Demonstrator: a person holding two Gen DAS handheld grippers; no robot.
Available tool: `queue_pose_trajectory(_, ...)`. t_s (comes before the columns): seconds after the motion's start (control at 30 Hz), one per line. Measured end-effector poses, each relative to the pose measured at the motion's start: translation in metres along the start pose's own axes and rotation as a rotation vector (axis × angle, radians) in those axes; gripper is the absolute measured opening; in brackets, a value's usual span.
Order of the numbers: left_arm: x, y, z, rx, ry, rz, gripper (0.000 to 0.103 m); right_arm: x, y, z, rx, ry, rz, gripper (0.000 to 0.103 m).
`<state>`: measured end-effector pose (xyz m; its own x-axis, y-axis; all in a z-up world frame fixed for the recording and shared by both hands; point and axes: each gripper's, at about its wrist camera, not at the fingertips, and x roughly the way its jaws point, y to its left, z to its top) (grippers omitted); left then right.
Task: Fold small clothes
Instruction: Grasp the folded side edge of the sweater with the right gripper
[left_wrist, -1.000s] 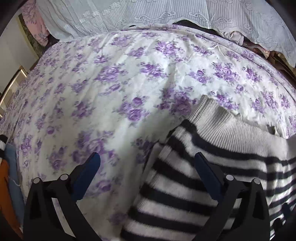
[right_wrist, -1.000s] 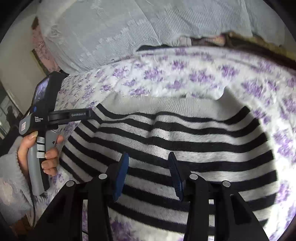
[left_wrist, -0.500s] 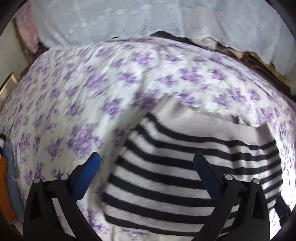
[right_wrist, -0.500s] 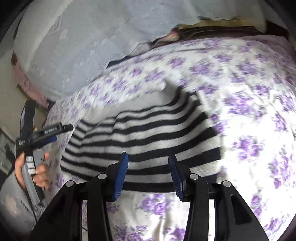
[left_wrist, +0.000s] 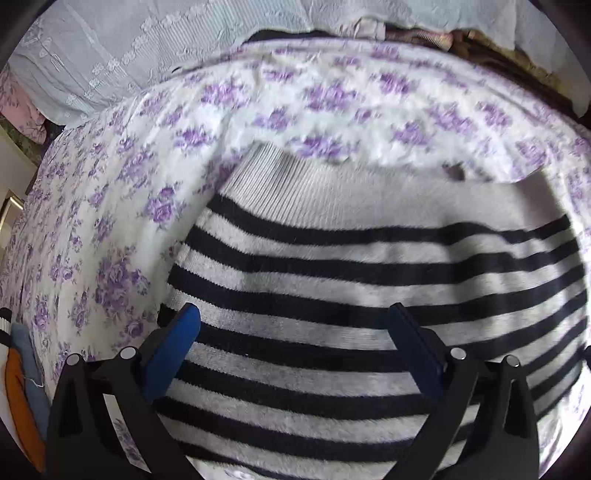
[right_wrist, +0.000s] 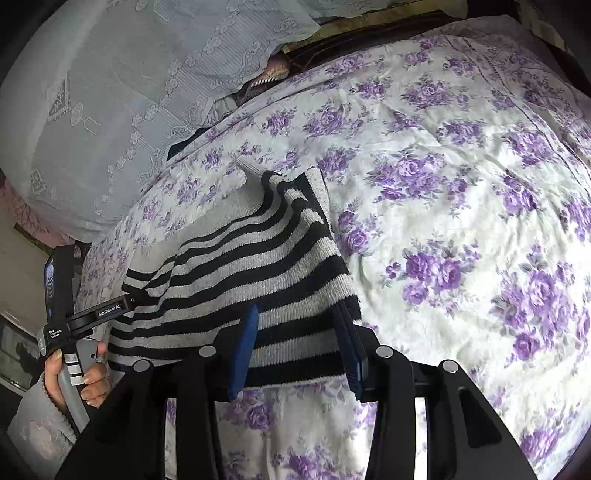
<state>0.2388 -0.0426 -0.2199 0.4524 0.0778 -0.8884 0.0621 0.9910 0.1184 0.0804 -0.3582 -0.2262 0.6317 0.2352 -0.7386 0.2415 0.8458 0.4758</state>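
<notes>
Right at the bottom of the right wrist view, the right gripper (right_wrist: 299, 347) hangs over the near hem of the striped sweater (right_wrist: 251, 280), its blue pads partly apart with the hem showing between them; whether they pinch the knit I cannot tell from this angle. Over on the left wrist view, the left gripper (left_wrist: 295, 347) has its pads spread wide, standing above the stripes with nothing caught between them.

Now the garment itself: it lies on the floral bedspread (right_wrist: 461, 206), black and grey bands running across, and it looks partly folded already, with an upper striped layer lying over a lower one on the left side. A plain grey ribbed band (left_wrist: 332, 192) runs along its far edge. In the right wrist view a hand (right_wrist: 74, 373) grips the handle of the other tool, just beside the sweater's left edge.

My read: we are mid-fold, with the tools lining up over the near hem for the next grab. What that calls for, I'd say, is both pairs of pads closing on the hem near its two corners, catching every layer, then carrying it away toward the ribbed band in one even sweep so the stripes stay square.

Further back, a pale lace cover (right_wrist: 129, 92) drapes over whatever is piled behind the bed, and some folded bits of cloth (left_wrist: 22, 391) sit at the left margin.
</notes>
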Motion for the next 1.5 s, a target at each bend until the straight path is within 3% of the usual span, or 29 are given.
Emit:
queue_pose_trajectory(0.13,-0.016,-0.015,-0.001,-0.015,-0.028,-0.057,0.098,-0.018,-0.009,-0.018,0.071,-0.005,0.037,0.045)
queue_pose_trajectory(0.23,-0.013,-0.030,-0.007,0.006,-0.031,-0.059,0.099,-0.025,-0.015,-0.032,0.100,-0.006,0.043,0.050)
queue_pose_trajectory(0.4,0.029,-0.051,-0.024,0.078,0.073,-0.024,0.099,-0.011,-0.033,-0.047,0.194,0.037,0.071,0.051)
queue_pose_trajectory(0.47,0.025,-0.050,-0.030,0.071,0.020,-0.032,0.099,-0.001,-0.036,-0.050,0.214,0.047,0.084,0.051)
queue_pose_trajectory(0.77,0.023,-0.052,-0.031,0.078,0.023,-0.013,0.099,0.033,-0.037,-0.022,0.221,-0.014,0.138,0.051)
queue_pose_trajectory(1.1,0.023,-0.053,-0.031,0.045,0.044,0.026,0.099,0.056,-0.037,0.003,0.226,-0.038,0.167,0.043)
queue_pose_trajectory(1.5,0.021,-0.058,-0.034,0.073,0.004,0.060,0.099,0.056,-0.027,0.012,0.198,-0.013,0.100,0.030)
